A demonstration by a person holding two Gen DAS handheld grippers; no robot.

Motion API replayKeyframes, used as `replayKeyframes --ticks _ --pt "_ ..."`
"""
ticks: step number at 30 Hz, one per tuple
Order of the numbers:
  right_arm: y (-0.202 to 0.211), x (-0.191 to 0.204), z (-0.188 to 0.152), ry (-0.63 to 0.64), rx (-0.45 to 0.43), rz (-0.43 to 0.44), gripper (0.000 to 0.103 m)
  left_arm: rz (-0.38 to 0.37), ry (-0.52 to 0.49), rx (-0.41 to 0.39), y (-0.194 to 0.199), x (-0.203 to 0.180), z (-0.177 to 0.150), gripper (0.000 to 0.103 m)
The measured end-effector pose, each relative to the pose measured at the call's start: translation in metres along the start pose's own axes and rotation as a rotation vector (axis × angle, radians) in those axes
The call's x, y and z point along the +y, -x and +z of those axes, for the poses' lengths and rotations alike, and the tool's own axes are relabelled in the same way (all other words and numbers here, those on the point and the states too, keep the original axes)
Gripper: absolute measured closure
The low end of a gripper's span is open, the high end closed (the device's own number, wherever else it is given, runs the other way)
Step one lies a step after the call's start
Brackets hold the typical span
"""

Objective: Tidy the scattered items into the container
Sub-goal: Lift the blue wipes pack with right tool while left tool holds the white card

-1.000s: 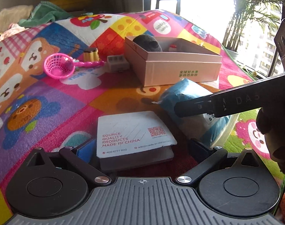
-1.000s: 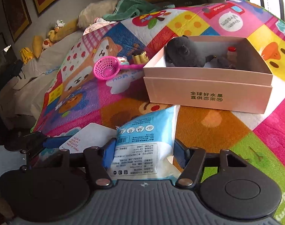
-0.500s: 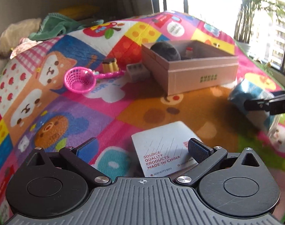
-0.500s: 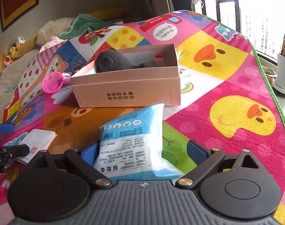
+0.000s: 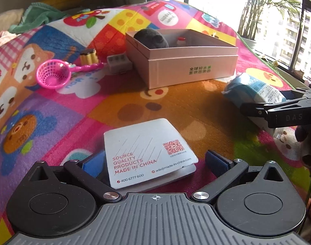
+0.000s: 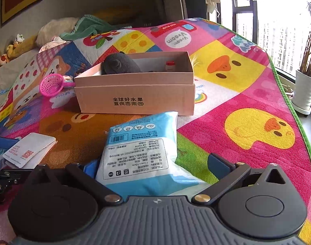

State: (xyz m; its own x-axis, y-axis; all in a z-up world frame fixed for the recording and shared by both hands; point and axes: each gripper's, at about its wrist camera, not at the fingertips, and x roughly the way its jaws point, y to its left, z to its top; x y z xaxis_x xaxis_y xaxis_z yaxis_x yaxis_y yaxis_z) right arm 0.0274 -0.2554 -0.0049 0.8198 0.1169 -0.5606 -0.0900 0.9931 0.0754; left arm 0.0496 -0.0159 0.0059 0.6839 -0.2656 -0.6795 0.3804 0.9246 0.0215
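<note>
Both claws released: right claw (image 6: 153, 163) opening astride wipes pack (image 6: 142, 153); battery pack (image 5: 89, 56) only left view.

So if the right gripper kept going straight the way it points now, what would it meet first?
The blue-and-white packet, which already lies between the right gripper's opening jaws, untouched by the right-hand pad. Beyond it comes the pink cardboard box, though depth is hard to judge.

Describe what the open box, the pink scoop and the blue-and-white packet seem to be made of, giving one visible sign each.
Open box: likely matt cardboard; folded flat walls, printed characters.
Pink scoop: seemingly glossy moulded plastic; rigid mesh basket.
Blue-and-white packet: probably soft plastic film; sheen, wrinkles, crimped end seam.
</note>
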Motion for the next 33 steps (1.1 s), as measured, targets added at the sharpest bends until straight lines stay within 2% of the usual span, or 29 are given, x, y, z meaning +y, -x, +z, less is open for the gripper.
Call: replayKeyframes --ticks 4,13,22,33 --pt "0.002 -0.005 -0.001 -0.029 -0.014 0.022 0.000 -0.018 -0.043 -0.001 -0.011 -0.011 0.010 0.000" --pt "0.001 -0.004 0.000 -0.029 0.000 0.016 0.000 -0.034 -0.035 -0.003 -0.018 -0.017 0.014 0.000" --pt "-0.006 0.008 0.002 0.048 0.058 -0.032 0.000 -0.037 -0.027 -0.006 -0.016 -0.014 0.011 0.000" --pt "-0.003 0.008 0.001 0.072 0.079 -0.014 0.000 -0.039 -0.024 -0.009 -0.016 -0.014 0.010 0.000"
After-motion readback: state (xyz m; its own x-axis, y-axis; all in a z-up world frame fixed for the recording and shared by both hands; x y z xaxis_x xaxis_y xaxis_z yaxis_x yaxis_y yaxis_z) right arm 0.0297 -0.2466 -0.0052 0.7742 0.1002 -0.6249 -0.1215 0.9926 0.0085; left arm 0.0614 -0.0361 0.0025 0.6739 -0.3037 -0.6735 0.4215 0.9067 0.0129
